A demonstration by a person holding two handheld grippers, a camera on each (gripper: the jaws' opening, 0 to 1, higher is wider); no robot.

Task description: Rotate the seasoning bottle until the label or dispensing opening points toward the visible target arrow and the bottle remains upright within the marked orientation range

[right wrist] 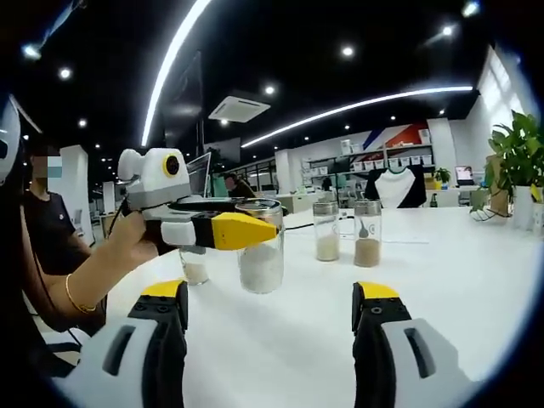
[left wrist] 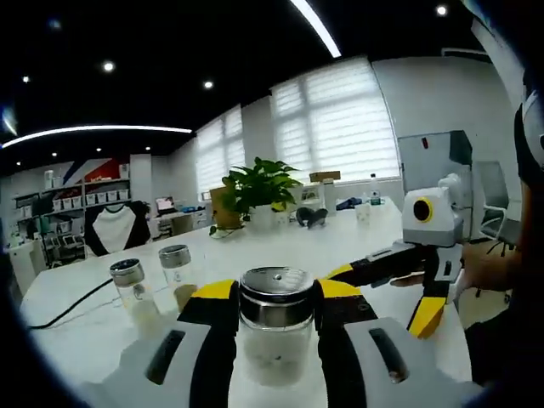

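Observation:
The seasoning bottle (left wrist: 276,340), clear glass with a metal shaker lid and pale powder inside, stands upright between my left gripper's (left wrist: 276,293) yellow-tipped jaws, which are shut on its sides just under the lid. In the right gripper view the same bottle (right wrist: 261,259) is near the centre on the white table (right wrist: 459,280), with the left gripper (right wrist: 242,229) reaching in from the left and a hand behind it. My right gripper (right wrist: 272,293) is open, a short way in front of the bottle, with nothing between its jaws. It also enters the left gripper view as the right gripper (left wrist: 382,293).
Two more shaker bottles (left wrist: 132,289) (left wrist: 177,270) stand to the left; they are the bottles (right wrist: 326,231) (right wrist: 367,233) in the right gripper view, with a third (right wrist: 195,268) behind the left gripper. A black cable (left wrist: 68,310) lies left. Potted plant (left wrist: 259,191) at the table's far side.

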